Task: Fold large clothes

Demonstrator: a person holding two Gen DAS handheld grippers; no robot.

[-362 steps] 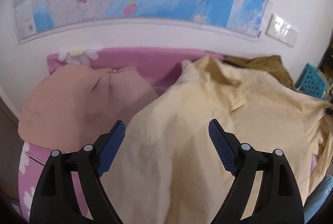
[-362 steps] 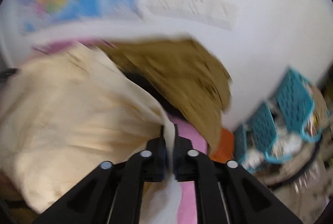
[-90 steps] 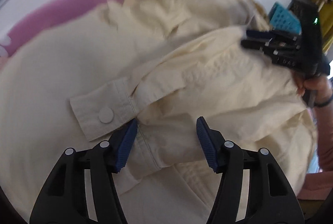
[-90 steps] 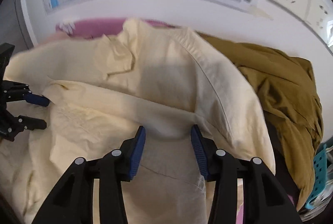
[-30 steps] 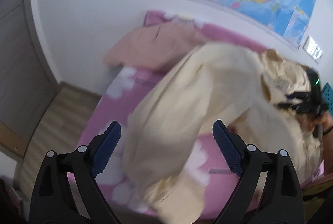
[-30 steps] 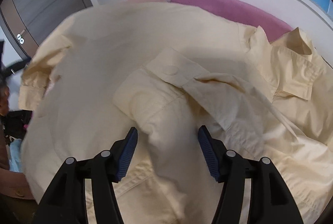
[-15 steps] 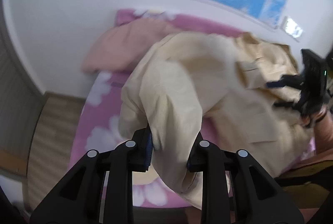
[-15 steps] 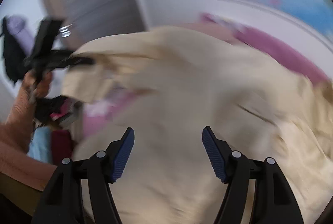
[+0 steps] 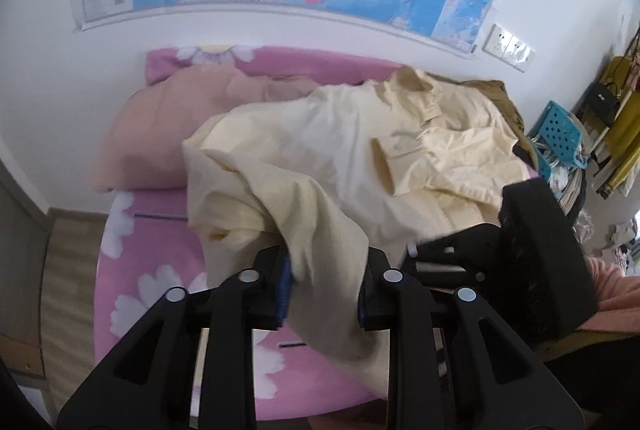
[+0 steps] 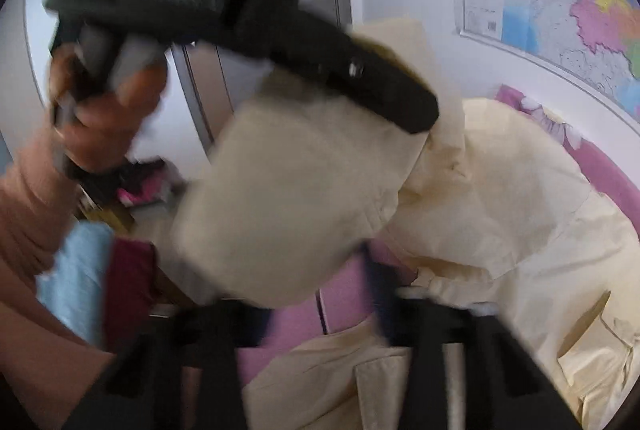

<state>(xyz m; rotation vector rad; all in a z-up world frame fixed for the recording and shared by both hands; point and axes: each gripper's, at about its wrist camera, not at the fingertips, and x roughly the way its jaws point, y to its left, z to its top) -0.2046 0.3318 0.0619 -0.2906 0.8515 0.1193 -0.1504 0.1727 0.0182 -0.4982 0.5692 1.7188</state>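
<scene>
- Gripping a bunched fold of the cream shirt [image 9: 340,150] in the left gripper [image 9: 324,282]; easing open slightly, yet pressing cloth on both blue pads. Lifted off the pink bed [image 9: 132,270] at that end only.
- And lying which way from there?
- Running away from the fingers and off to the right, long axis slanting across the bed: held edge nearest, collar [image 9: 412,78] farthest, close to the wall. Draped partly over a pink garment [image 9: 172,118], with a buttoned cuff [image 9: 388,162] folded across the front.
- Nearer to which hand?
- Nearer the left for the raised edge; nearer the right gripper [image 10: 316,302] for the loose flap dangling just above its fingers. Closing at this moment, though apparently apart, with bed cover showing through the gap. Probably nothing pinched yet; hard to say through the blur.
- So carrying the edge toward the collar next?
- Likely, judging by the task: along that long axis, keeping both corners level.
- Anything hidden?
- Plenty. Lower hem cut off behind the left gripper's body. Far sleeve lost under the folds. Olive garment [image 9: 508,102] mostly covered behind the shirt. From the right wrist, only smeared fingers, plus a left hand [image 10: 108,118] wrapped round its handle.
</scene>
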